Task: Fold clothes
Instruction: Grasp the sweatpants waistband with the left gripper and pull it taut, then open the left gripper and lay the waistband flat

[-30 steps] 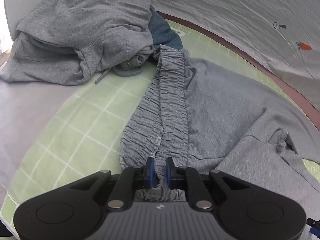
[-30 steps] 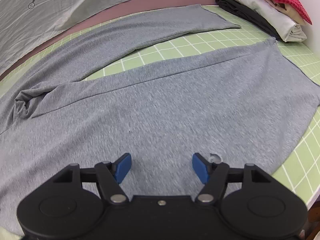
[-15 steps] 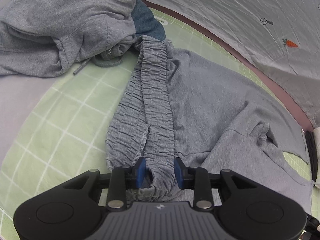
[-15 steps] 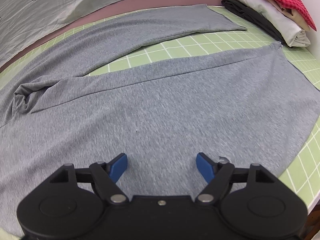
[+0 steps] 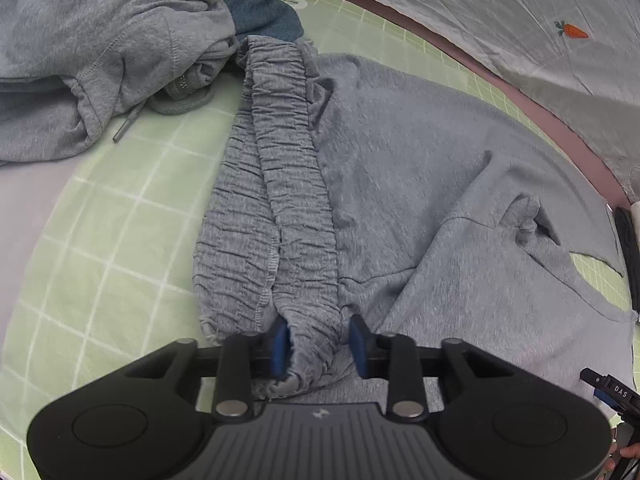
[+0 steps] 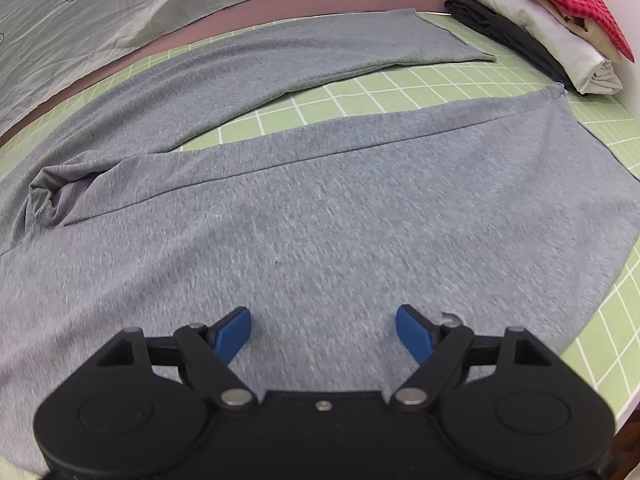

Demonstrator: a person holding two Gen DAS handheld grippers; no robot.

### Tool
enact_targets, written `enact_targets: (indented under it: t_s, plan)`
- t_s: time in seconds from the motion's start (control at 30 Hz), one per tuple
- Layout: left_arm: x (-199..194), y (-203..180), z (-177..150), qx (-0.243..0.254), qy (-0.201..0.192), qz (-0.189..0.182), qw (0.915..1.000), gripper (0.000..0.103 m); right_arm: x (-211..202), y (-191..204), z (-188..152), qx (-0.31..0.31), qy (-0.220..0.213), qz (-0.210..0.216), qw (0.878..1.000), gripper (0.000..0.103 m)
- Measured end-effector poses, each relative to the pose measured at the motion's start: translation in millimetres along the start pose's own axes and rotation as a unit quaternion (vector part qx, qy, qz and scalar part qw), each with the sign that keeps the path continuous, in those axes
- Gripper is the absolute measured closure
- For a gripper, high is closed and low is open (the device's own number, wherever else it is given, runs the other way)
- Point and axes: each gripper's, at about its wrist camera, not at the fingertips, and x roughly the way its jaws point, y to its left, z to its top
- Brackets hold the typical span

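while the grey sweatpants (image 6: 320, 208) lie spread across the green grid cutting mat (image 6: 400, 92), both legs run away toward the far right, parted by a wedge of bare mat, so the garment is laid out flat rather than folded. a bunched crease sits at the crotch (image 6: 48, 196). to the left of the mat lies a heap of other grey garments (image 5: 100, 60) with a teal one (image 5: 260, 12) tucked behind, and at the far right a stack of folded clothes (image 6: 552, 28) topped by a red checked piece.

nearer, the shirred elastic waistband (image 5: 280, 184) is doubled back and rumpled. the left gripper (image 5: 319, 344) has its blue pads parted to a middling gap, with the near end of the waistband lying loosely between them, not pinched. the right gripper (image 6: 323, 332) is spread wide, low over the near leg, gripping nothing.

judging from this, the step is straightening the pants for a fold. to do it well, the left gripper would need a firm bite on the waistband's corner through both layers, while the right takes the near leg's edge; keep the cloth taut and smooth out the crotch crease so no wrinkle gets folded in.
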Motion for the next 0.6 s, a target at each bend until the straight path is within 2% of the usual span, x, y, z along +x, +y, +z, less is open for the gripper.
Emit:
enact_targets:
  t_s: [0.2, 0.3, 0.37, 0.53, 0.6]
  plan:
    - [-15, 2, 2, 0.001, -0.035, 0.011, 0.9993, 0.098, -1, 0, -1, -0.001, 0.0, 0.001, 1.0, 0.021]
    - [-41, 23, 5, -0.054, -0.083, 0.027, 0.9947, 0.098, -1, -2, -2, 0.0, 0.001, 0.001, 1.0, 0.021]
    - [-47, 35, 4, -0.079, -0.102, 0.038, 0.9909, 0.098, -2, -3, -3, -0.001, 0.001, 0.0, 1.0, 0.021]
    - [-25, 45, -3, -0.094, -0.087, 0.076, 0.9888, 0.094, -1, -7, -2, -0.009, 0.004, 0.003, 1.0, 0.019]
    - [-22, 47, -9, -0.106, -0.086, 0.089, 0.9867, 0.083, -3, -12, -1, -0.006, 0.005, 0.01, 1.0, 0.021]
